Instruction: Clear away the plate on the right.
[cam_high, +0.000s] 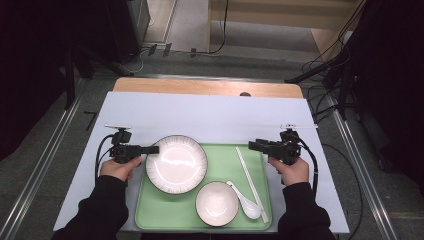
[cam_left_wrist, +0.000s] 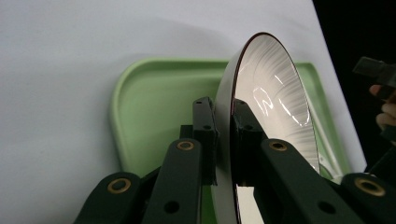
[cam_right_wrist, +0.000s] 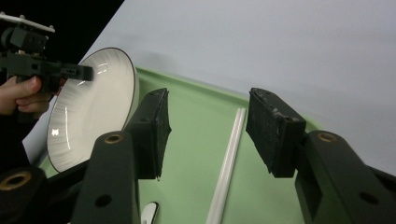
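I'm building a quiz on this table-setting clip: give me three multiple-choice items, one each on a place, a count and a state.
1. Where do the chopsticks lie?
A. on the green tray's right side
B. in the bowl
C. off the tray

2. How many round white dishes are there?
A. one
B. two
C. four

3. What is the left claw doing?
A. hanging open
B. clamped on the plate's rim
C. gripping the spoon

Answers:
1 A, the high view shows them beside the tray's right wall.
2 B, one plate and one bowl.
3 B, the left gripper view shows both pads pressing the rim.
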